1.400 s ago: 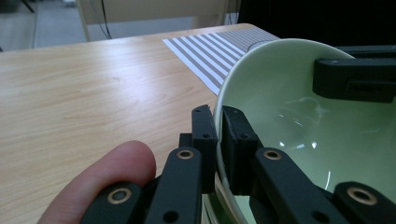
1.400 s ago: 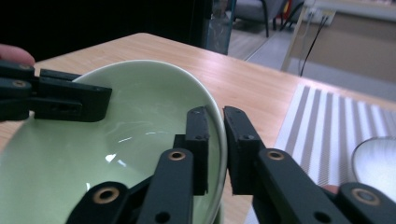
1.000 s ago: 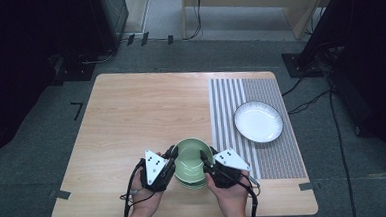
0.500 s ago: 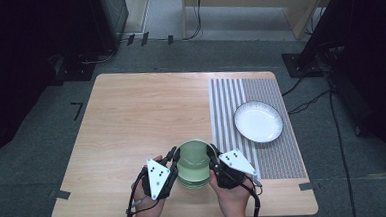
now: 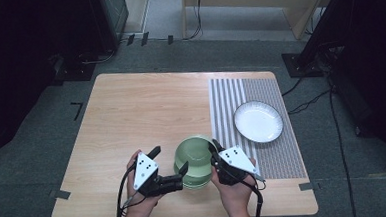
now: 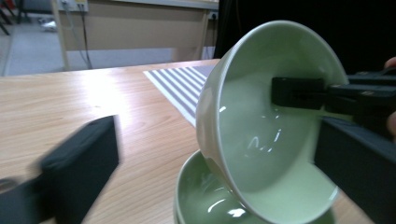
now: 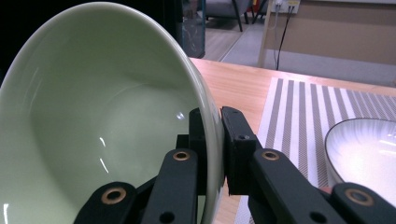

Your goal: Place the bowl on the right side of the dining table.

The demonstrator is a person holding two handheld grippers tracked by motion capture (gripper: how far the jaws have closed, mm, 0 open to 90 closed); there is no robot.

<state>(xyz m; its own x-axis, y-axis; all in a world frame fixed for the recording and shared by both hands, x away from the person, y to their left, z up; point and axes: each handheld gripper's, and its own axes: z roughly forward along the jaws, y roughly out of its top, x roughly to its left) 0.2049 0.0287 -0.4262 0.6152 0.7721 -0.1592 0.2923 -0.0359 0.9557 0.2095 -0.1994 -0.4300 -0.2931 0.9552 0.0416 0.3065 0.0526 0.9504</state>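
A stack of pale green bowls (image 5: 195, 181) stands near the table's front edge. The top green bowl (image 5: 195, 151) is lifted and tilted on edge above the lower bowl (image 6: 205, 200). My right gripper (image 5: 215, 156) is shut on the top bowl's right rim, one finger inside and one outside (image 7: 212, 126). In the left gripper view that inner finger (image 6: 299, 93) shows against the bowl's inside (image 6: 261, 130). My left gripper (image 5: 170, 162) is at the stack's left; its jaws have just been opening and stand wide, with the tilted bowl between them but untouched.
A grey striped mat (image 5: 254, 120) covers the table's right side, with a white plate (image 5: 258, 121) on it. Bare wood (image 5: 141, 111) stretches behind and to the left of the bowls. The table's front edge lies just under both hands.
The left gripper's jaws, shut at the bowl's left rim before, have sprung wide and let go. The right gripper has closed on the right rim, and the top bowl now tilts.
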